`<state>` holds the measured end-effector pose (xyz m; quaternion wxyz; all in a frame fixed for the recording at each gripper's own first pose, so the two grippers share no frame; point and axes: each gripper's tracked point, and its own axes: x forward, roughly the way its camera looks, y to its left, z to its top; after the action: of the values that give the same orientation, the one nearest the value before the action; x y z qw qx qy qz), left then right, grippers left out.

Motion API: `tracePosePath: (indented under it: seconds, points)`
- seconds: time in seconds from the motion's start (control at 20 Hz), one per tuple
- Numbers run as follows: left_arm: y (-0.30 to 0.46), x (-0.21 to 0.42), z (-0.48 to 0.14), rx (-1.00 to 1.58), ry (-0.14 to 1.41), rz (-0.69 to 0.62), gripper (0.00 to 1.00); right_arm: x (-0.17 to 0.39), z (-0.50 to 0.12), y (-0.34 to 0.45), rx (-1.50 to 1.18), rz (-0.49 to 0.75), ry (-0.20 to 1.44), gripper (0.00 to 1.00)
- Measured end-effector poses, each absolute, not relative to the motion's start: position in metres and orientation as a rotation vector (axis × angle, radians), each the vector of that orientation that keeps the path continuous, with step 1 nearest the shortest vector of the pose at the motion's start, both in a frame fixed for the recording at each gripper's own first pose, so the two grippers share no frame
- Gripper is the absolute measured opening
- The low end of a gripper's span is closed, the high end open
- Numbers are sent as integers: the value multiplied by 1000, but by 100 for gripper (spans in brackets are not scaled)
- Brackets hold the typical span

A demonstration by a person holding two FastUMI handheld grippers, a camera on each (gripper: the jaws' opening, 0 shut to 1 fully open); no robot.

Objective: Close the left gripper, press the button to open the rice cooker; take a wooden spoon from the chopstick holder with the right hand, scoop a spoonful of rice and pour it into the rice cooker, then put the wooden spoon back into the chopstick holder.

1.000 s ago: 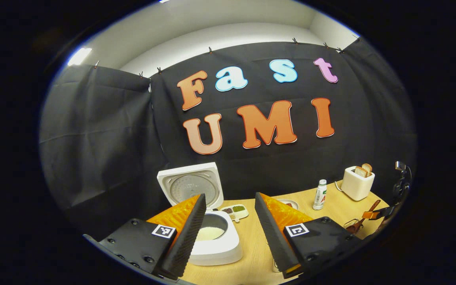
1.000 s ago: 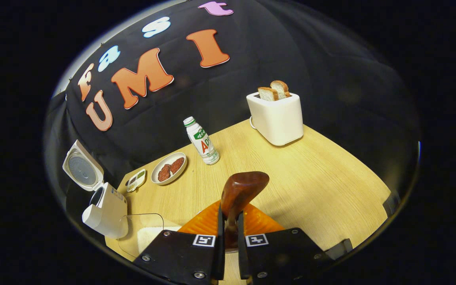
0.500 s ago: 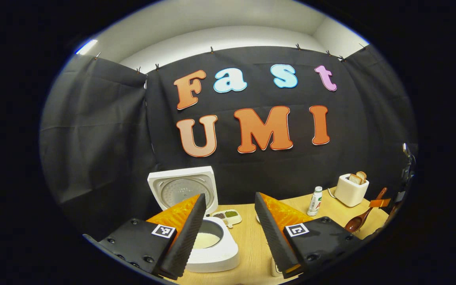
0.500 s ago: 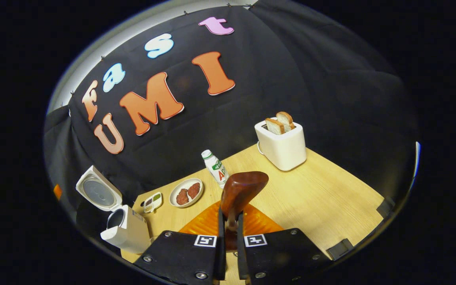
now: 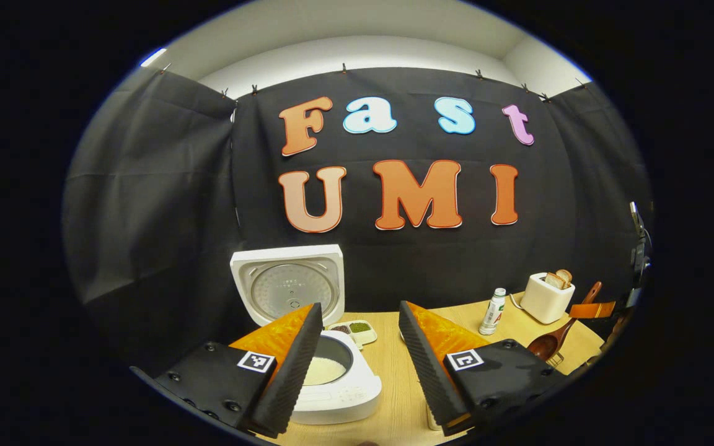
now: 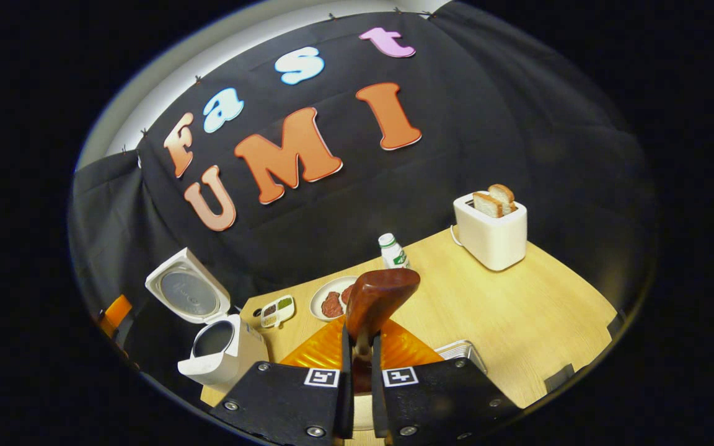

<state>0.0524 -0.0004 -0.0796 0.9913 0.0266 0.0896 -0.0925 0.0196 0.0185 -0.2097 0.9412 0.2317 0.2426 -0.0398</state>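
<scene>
The white rice cooker (image 5: 338, 393) stands open, its lid (image 5: 287, 288) upright and white rice showing in the pot (image 5: 325, 370). My left gripper (image 5: 360, 353) hangs open above and in front of it, holding nothing. My right gripper (image 6: 359, 337) is shut on the handle of the brown wooden spoon (image 6: 382, 294), whose bowl points up and forward with no rice visible on it. In the left gripper view the spoon (image 5: 549, 345) hangs at the far right, above the table. In the right gripper view the cooker (image 6: 224, 353) sits low on the left.
On the wooden table (image 6: 518, 310) are a white toaster with bread (image 6: 490, 232), a small bottle (image 6: 392, 251), a plate of brown patties (image 6: 332, 303) and a small condiment dish (image 6: 276, 310). A white ribbed rim (image 6: 459, 350) peeks up beside my right fingers.
My right gripper has risen and swung right with the spoon, so the clear rice container has left its view. The left gripper has drawn back slightly and stays open.
</scene>
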Motion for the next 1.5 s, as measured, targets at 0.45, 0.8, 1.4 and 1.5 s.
tracePosePath:
  seconds: [0.45, 0.8, 1.4, 1.5]
  points:
    - [43, 41, -95, 65, 204, -91, 98, 20, -256, 69, 219, 20, 616, 11]
    - [62, 26, -103, 62, 218, -30, 97, 14, -290, 80, -30, 34, 649, 11]
    - [81, 14, -112, 50, 246, 23, 97, -22, -329, 101, -135, -21, 720, 12]
    - [81, 13, -114, 53, 246, 17, 97, -24, -330, 106, -134, -27, 719, 12]
